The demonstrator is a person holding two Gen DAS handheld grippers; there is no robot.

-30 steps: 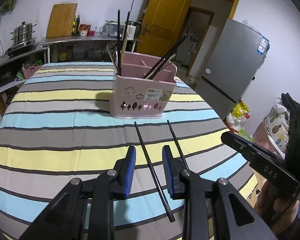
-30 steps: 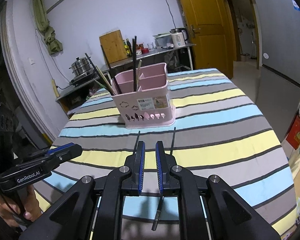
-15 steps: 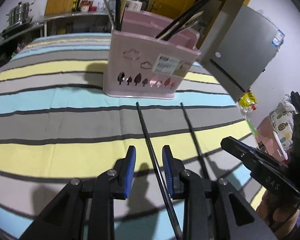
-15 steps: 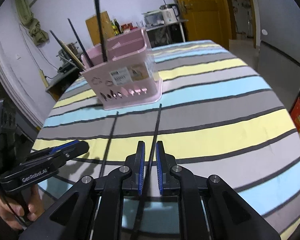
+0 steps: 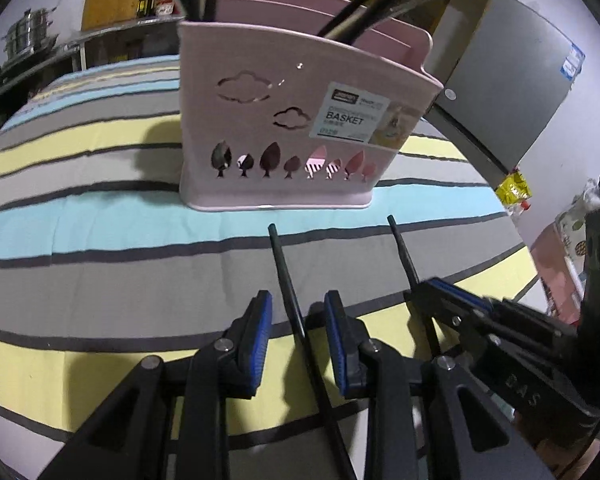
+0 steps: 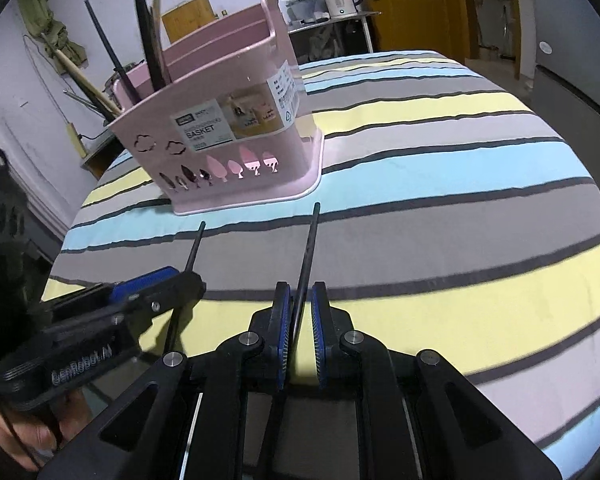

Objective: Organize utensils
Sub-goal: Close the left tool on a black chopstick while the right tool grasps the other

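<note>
Two black chopsticks lie side by side on the striped tablecloth (image 5: 100, 240), tips just short of the pink utensil basket (image 5: 292, 120) — one per gripper. Left gripper (image 5: 298, 312) straddles the left chopstick (image 5: 284, 272); jaws apart, clear gaps either side, nothing gripped. Right gripper (image 6: 300, 304) brackets the right chopstick (image 6: 309, 248) — jaws narrow, pads close beside the stick, thin gaps showing, not pressing. More chopsticks stand in the basket.
</note>
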